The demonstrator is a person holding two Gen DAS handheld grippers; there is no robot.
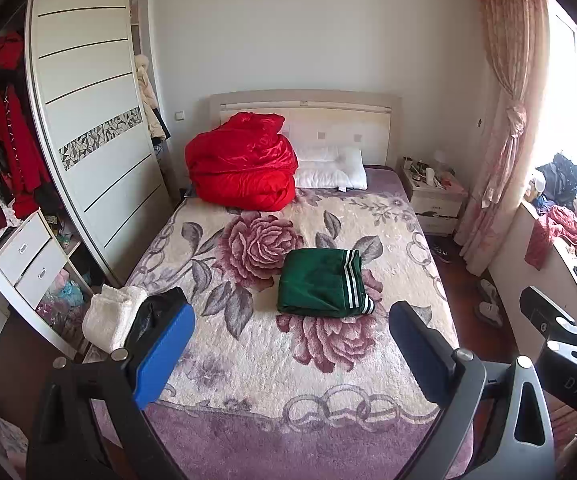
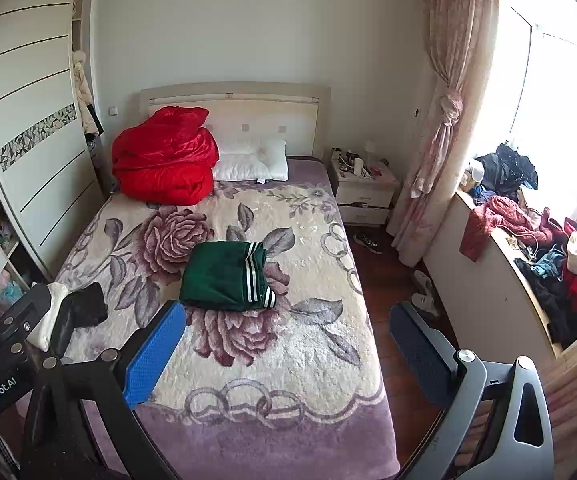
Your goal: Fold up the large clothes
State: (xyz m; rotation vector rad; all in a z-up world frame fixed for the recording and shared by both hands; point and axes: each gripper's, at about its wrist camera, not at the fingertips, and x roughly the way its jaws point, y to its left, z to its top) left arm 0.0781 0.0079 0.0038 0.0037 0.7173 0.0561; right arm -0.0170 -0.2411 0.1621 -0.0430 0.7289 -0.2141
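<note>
- Left wrist view: the left hand-held gripper (image 1: 292,356) hangs above the foot of the bed (image 1: 248,432), its blue-padded fingers (image 1: 164,356) spread wide apart with nothing between them.
- Part of the right hand-held gripper's dark frame shows at the right edge of this view.
- A green garment (image 1: 322,284) with white stripes lies folded into a neat rectangle near the middle of the bed, on the floral blanket (image 1: 256,344), well apart from both grippers.
- A red quilt (image 1: 242,162) is heaped at the head of the bed, just beside two white pillows (image 1: 332,170).
- A folded white item (image 1: 110,316) and a black item (image 1: 156,310) touching it sit at the bed's left edge, near the wardrobe (image 1: 88,128).
- Right wrist view: the right hand-held gripper (image 2: 288,356) is likewise held over the foot of the bed with its fingers (image 2: 154,354) wide apart and empty.
- The green garment (image 2: 224,276) appears ahead of the left finger, resting flat on a large rose print.
- A nightstand (image 2: 364,192) stands beside the bed near a tied pink curtain (image 2: 444,120).
- Loose clothes (image 2: 528,232) are piled on the window ledge to the right.
- Shoes (image 2: 424,292) lie on the wooden floor between the bed and that ledge.
</note>
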